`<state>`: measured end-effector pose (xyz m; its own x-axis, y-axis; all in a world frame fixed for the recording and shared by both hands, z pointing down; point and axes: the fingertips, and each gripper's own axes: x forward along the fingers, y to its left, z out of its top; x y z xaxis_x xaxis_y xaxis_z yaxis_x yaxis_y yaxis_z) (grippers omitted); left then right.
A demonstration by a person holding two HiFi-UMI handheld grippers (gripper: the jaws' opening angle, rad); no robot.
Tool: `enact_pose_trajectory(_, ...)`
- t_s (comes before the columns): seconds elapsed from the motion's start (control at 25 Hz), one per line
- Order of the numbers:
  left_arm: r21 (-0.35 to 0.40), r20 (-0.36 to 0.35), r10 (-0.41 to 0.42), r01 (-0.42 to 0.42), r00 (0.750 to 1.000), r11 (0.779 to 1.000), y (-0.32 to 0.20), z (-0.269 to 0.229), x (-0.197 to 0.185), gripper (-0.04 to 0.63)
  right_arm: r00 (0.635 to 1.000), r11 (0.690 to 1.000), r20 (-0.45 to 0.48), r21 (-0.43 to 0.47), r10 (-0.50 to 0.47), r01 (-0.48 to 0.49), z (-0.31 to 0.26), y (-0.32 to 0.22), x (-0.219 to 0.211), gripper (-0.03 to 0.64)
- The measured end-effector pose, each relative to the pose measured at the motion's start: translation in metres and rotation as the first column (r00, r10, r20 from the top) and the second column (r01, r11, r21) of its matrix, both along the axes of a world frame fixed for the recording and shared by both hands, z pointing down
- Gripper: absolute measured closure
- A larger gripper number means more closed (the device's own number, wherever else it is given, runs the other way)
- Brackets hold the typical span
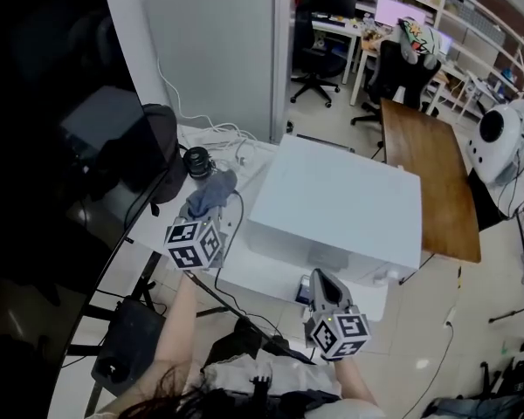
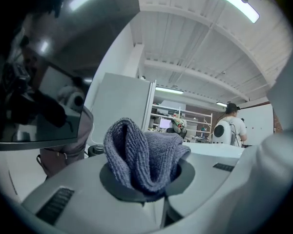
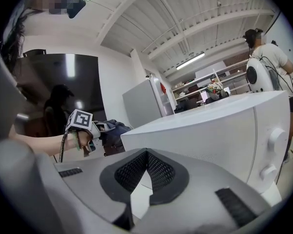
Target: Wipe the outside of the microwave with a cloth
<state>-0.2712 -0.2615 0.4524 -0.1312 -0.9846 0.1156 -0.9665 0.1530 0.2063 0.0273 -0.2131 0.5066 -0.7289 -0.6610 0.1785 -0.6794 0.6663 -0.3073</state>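
The white microwave (image 1: 336, 203) sits on a white table (image 1: 249, 276) in the middle of the head view. My left gripper (image 1: 207, 209) hovers by the microwave's left side, shut on a bunched grey-blue cloth (image 1: 212, 190). In the left gripper view the cloth (image 2: 144, 155) bulges up from between the pads of that gripper (image 2: 145, 182). My right gripper (image 1: 320, 279) is at the microwave's front edge, shut and holding nothing. The right gripper (image 3: 146, 156) view shows the microwave (image 3: 219, 126) close ahead, its front knobs (image 3: 276, 140) at the right, and the cloth (image 3: 112, 129) beyond.
A dark monitor (image 1: 70, 147) fills the left. A black round object (image 1: 196, 161) and white cables (image 1: 223, 135) lie behind the cloth. A grey cabinet (image 1: 214, 42) stands at the back. A wooden table (image 1: 432, 173), an office chair (image 1: 402, 68) and a person (image 1: 506, 138) are at the right.
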Motion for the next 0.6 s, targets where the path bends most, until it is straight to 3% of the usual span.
enact_pose_trajectory(0.28,0.028,0.032,0.105,-0.106,0.994,0.994,-0.059,-0.001,-0.001,0.543,0.999,0.999,-0.009,0.016,0.047,-0.047,-0.010,-0.008,-0.022,0.594)
enact_pose_trajectory(0.48,0.008,0.136,0.225,-0.228,0.965,0.974,-0.123,0.000,0.010,0.543,0.991,0.991,0.001,0.028,0.132,-0.132,-0.022,-0.013,-0.032,0.594)
enact_pose_trajectory(0.6,0.003,0.118,0.272,-0.274,0.955,0.962,-0.153,0.008,0.015,0.543,0.981,0.981,0.011,0.031,0.193,-0.193,-0.025,-0.017,-0.033,0.594)
